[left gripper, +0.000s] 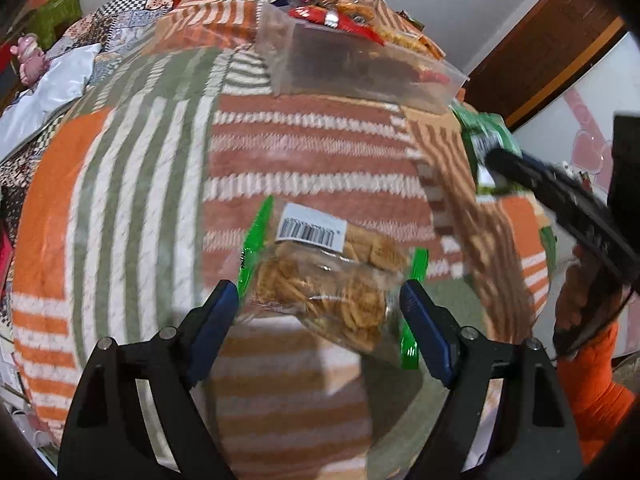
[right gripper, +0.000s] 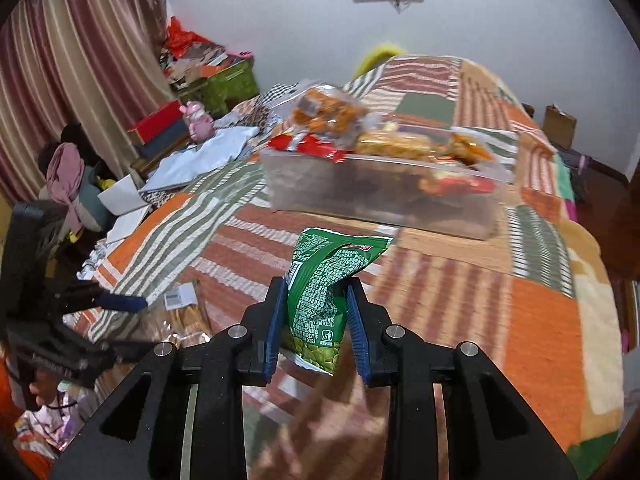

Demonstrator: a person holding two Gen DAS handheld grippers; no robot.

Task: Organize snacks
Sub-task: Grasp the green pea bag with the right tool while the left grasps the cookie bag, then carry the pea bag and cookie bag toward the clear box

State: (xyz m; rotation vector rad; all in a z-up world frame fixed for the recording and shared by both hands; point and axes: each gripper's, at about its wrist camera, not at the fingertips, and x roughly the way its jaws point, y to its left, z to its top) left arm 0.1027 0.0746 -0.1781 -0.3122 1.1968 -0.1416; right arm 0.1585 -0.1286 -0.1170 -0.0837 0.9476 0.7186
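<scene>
My right gripper [right gripper: 318, 284] is shut on a green snack packet [right gripper: 324, 280] and holds it upright above the striped blanket [right gripper: 440, 280]. Beyond it stands a clear plastic box [right gripper: 380, 196] piled with snack bags. In the left wrist view, a clear bag of golden crackers [left gripper: 332, 280] with green side seams and a barcode label lies on the blanket [left gripper: 312, 152]. My left gripper [left gripper: 320, 292] is open, with a blue pad on either side of the bag's near end. The green packet [left gripper: 488, 136] and the right gripper show at the right edge, below the box [left gripper: 360, 64].
The bed's patchwork blanket spreads around the box. White sheets [right gripper: 200, 152], a pink toy [right gripper: 198, 122] and green cartons [right gripper: 232, 80] sit at the far left by a curtain. An orange sleeve [left gripper: 592, 384] shows lower right. A wooden door frame [left gripper: 560, 40] is beyond the bed.
</scene>
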